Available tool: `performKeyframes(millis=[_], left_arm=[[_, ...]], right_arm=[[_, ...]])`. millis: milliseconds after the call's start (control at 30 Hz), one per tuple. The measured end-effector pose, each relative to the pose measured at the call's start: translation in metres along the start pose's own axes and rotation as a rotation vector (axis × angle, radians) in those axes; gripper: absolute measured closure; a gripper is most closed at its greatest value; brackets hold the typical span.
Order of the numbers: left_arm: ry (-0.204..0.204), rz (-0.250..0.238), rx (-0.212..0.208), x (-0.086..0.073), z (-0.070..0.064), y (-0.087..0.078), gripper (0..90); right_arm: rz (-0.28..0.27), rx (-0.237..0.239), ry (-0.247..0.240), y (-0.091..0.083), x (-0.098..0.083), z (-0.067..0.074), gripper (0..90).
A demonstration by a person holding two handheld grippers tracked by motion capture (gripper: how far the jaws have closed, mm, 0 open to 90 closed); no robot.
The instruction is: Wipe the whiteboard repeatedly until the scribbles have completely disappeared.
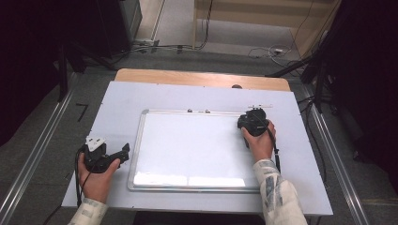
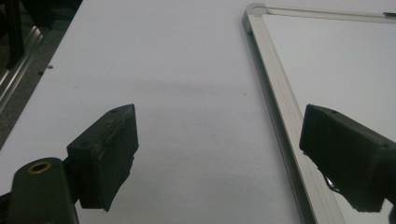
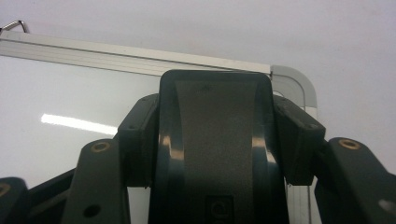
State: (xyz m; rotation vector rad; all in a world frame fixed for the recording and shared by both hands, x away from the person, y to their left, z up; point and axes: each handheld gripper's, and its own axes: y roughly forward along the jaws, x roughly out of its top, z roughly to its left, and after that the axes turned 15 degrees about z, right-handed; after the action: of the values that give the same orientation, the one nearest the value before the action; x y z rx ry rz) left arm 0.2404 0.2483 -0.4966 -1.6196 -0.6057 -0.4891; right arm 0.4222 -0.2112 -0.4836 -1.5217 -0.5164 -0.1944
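A whiteboard (image 1: 187, 145) in a silver frame lies flat in the middle of the table. My right gripper (image 1: 253, 123) sits over the board's far right corner, shut on a black eraser block (image 3: 215, 140). In the right gripper view the block fills the gap between the jaws, with the board's frame corner (image 3: 292, 77) just behind it. My left gripper (image 1: 123, 154) rests on the table left of the board and is open. Its jaws stand wide apart with nothing between them (image 2: 219, 126), one hanging over the frame's left rail (image 2: 273, 84).
A white sheet (image 1: 197, 93) covers the table, and a wooden strip (image 1: 197, 77) shows at the far edge. A small dark object (image 1: 237, 86) lies by that strip. A thin pale stick (image 1: 260, 106) lies just beyond the right gripper. Metal rails and stand legs flank the table.
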Motion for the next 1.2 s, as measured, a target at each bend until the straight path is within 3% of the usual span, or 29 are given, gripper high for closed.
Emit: performKeyframes(millis=[400,867,1067,1200], left_arm=[[0.001,0.003,0.005,-0.001,0.0,0.0,12.3],[0.001,0.001,0.004,-0.001,-0.001,-0.001,12.3],[0.003,0.002,0.004,-0.001,-0.002,0.0,12.4],[0.003,0.003,0.005,0.0,-0.003,0.001,12.3]], right_arm=[[-0.013,-0.001,-0.017,-0.01,-0.024,-0.001,38.8],[-0.026,0.033,-0.106,-0.036,-0.084,0.012,38.9],[-0.025,0.032,-0.121,-0.039,-0.091,0.015,38.9],[-0.023,0.047,-0.148,-0.042,-0.097,0.024,38.9]])
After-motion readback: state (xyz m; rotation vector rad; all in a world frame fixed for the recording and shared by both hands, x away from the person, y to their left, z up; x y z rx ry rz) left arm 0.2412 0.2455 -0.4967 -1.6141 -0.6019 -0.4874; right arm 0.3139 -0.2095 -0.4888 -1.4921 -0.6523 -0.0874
